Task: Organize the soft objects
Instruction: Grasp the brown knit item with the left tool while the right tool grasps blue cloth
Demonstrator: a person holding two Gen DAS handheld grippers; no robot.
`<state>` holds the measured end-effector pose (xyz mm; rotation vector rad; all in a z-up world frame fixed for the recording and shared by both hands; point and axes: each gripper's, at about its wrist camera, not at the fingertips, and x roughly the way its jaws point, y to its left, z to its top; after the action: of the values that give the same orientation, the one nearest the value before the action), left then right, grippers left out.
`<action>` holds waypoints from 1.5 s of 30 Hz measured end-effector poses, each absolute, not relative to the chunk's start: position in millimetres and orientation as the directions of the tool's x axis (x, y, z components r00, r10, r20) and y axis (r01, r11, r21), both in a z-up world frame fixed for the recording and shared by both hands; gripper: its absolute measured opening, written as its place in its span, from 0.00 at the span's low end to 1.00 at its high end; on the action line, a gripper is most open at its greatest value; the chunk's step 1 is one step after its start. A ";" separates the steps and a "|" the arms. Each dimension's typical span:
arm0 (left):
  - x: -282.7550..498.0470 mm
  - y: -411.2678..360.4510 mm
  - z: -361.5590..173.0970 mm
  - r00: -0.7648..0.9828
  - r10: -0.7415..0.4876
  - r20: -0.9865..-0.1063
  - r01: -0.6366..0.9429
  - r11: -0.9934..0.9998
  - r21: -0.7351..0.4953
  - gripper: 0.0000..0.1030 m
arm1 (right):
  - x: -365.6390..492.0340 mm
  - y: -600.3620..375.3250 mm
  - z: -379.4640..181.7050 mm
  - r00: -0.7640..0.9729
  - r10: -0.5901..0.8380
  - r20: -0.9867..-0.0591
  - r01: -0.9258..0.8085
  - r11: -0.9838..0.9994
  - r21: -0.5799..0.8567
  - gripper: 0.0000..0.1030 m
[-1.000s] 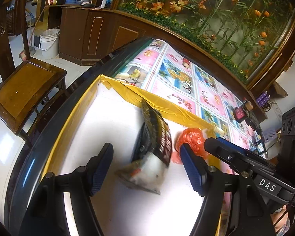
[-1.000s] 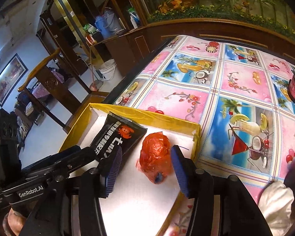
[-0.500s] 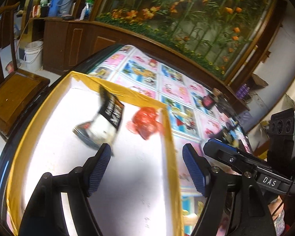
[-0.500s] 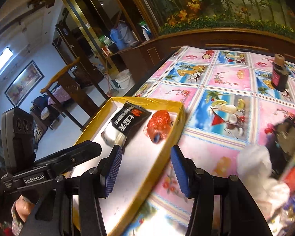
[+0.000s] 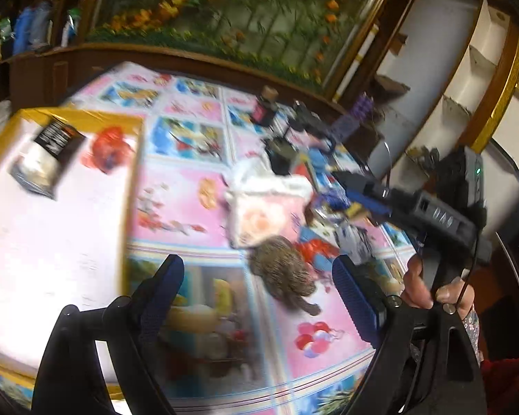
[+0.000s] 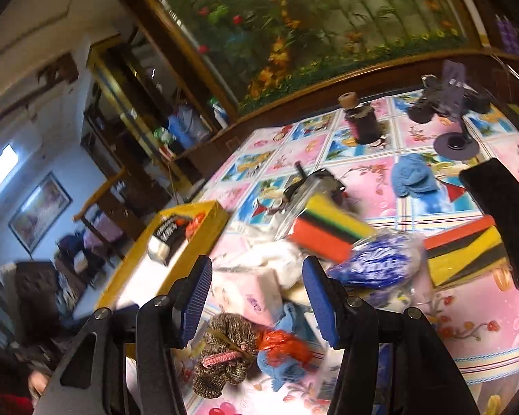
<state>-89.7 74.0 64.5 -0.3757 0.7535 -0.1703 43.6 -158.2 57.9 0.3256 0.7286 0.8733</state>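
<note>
Both your grippers empty, left gripper (image 5: pixel 256 297) jaws just widened, right gripper (image 6: pixel 257 297) spread; brown knit bundle (image 5: pixel 283 273) lies dead ahead between left jaws, nearer that hand.

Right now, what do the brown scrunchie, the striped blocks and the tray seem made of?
Scrunchie: looks like knitted or woven fabric, matte, flecked brown, gathered in soft folds. Striped blocks: probably foam sponge, with flat matte layers of yellow, black and orange. Tray: perhaps cardboard, with yellow walls and a plain white floor.
</note>
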 end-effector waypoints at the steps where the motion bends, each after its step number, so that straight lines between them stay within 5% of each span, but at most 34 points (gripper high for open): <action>1: -83.6 66.8 59.4 0.706 -0.292 -0.645 0.019 0.919 -0.395 0.84 | 44.2 -161.0 59.3 0.431 0.789 -0.438 -0.575 0.614 0.541 0.58; 16: -32.8 27.8 11.3 0.623 -0.212 -0.753 -0.048 0.951 -0.307 0.82 | 35.7 -149.3 60.9 0.386 0.802 -0.456 -0.594 0.594 0.542 0.60; 19: -34.1 23.6 12.4 0.620 -0.205 -0.758 -0.036 0.957 -0.288 0.53 | 39.4 -147.2 55.8 0.376 0.794 -0.477 -0.582 0.603 0.546 0.60; 35: -55.4 56.3 11.8 0.630 -0.198 -0.751 -0.048 0.955 -0.292 0.53 | 29.6 -92.6 16.7 0.302 0.593 -0.746 -0.637 0.708 0.306 0.57; 37: -55.5 56.2 11.7 0.630 -0.196 -0.751 -0.047 0.956 -0.290 0.53 | 25.9 -85.9 11.4 0.298 0.566 -0.769 -0.654 0.708 0.268 0.52; 38: -55.5 56.5 11.7 0.630 -0.196 -0.751 -0.048 0.956 -0.290 0.53 | 25.9 -82.8 8.0 0.300 0.546 -0.782 -0.655 0.714 0.247 0.41; 45: -59.5 57.3 15.9 0.655 -0.208 -0.726 -0.037 0.951 -0.307 0.53 | 22.3 -93.8 21.0 0.320 0.612 -0.723 -0.666 0.688 0.288 0.36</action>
<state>-59.5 57.3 15.9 -0.3085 0.8540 -0.0985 22.3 -93.8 21.0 -0.0662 0.9185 0.8406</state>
